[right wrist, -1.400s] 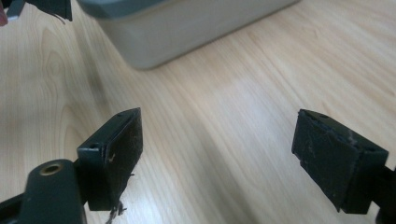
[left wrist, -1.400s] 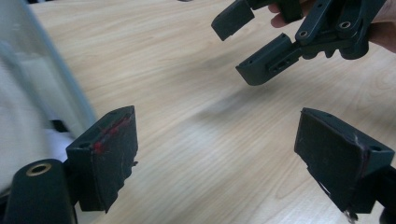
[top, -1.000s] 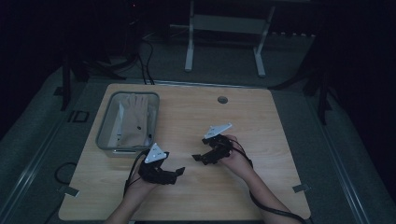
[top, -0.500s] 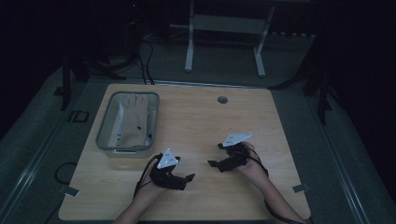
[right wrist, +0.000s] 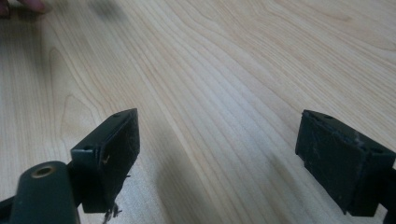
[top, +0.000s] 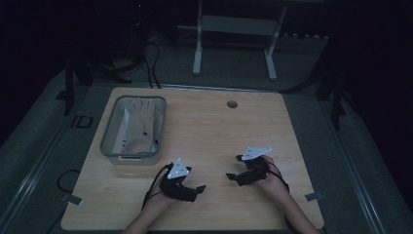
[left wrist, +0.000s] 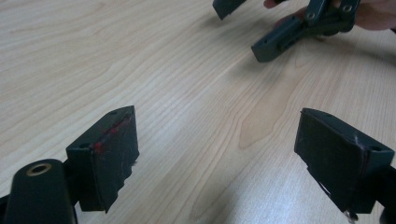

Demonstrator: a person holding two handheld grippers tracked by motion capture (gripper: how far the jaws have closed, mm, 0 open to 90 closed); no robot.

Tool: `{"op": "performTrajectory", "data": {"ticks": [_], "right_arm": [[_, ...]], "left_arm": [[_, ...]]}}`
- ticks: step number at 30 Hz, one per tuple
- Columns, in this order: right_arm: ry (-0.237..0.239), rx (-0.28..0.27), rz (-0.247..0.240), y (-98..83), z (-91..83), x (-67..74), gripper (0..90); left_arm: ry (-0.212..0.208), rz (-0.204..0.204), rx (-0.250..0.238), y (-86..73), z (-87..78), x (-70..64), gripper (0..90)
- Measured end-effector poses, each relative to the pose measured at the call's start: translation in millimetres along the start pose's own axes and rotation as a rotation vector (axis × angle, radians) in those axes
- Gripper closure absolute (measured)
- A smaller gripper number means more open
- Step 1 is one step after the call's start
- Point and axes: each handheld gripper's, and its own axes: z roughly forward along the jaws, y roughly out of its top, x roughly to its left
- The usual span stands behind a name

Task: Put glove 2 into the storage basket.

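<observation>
My left gripper rests low over the wooden table near its front edge, jaws pointing right. In the left gripper view it stands open with only bare wood between the pads. My right gripper lies a short way to its right, jaws pointing left toward it. Its own view shows it open as well, with nothing between the pads. The right gripper's jaws also appear at the top of the left gripper view, apart from the left one.
A grey tray at the table's left holds a beige glove and some pale items. A round cable hole sits near the far edge. A metal stand is on the floor beyond the table.
Both hands have drawn back toward the table's front edge and sunk lower. The right gripper has shifted farther, to the right; the left moved only a little. Both stay open.
</observation>
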Motion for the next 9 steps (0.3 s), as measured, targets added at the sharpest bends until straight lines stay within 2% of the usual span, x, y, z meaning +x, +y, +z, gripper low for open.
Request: {"op": "performTrajectory", "data": {"ticks": [4, 9], "right_arm": [[-0.006, -0.007, 0.006, 0.1, -0.7, -1.2, 13.8], [-0.011, 0.011, 0.002, -2.0, 1.5, -1.4, 13.8]], "left_arm": [[-0.004, 0.0, 0.001, -1.3, 0.7, -0.2, 14.1], [0.001, 0.004, -0.004, -1.5, 0.2, -0.4, 14.2]]}}
